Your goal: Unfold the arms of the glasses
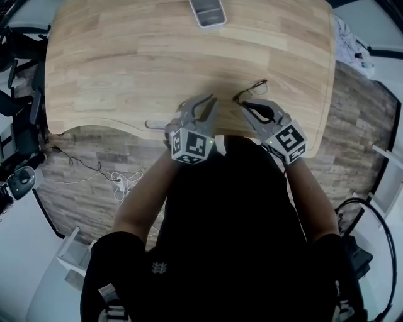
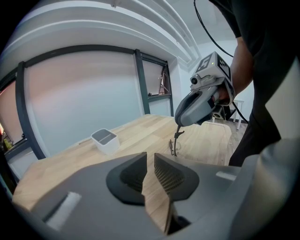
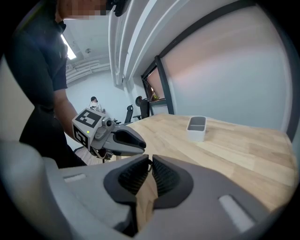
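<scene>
The person is standing over the near edge of a light wooden desk (image 1: pixel 126 69), holding one gripper in each hand, the two close together and pointing out over the wood.

The right gripper (image 1: pixel 243 102) is pinching the glasses (image 2: pixel 175 145). In the right gripper view its jaws are pressing almost together, with only a thin dark bit of the frame showing between the tips. From the left gripper view the glasses are hanging down from that gripper's tip as a slim dark wire frame, lenses low over the desk. I cannot tell whether their lower edge is touching the wood or hanging just above it. In the head view they are showing as a thin loop just beyond the right gripper, near the desk's front edge and right of its middle.

The left gripper (image 1: pixel 203 105) is hovering just beside the right one, on its left, and not touching the glasses. Its jaws are standing slightly apart, and only bare wood is showing through the narrow gap between its ribbed pads (image 2: pixel 169 176).

A small white tray (image 1: pixel 208 12) is sitting at the far side of the desk, well apart from both grippers. Cables are lying on the plank floor (image 1: pixel 94 176) below the desk's left end.
</scene>
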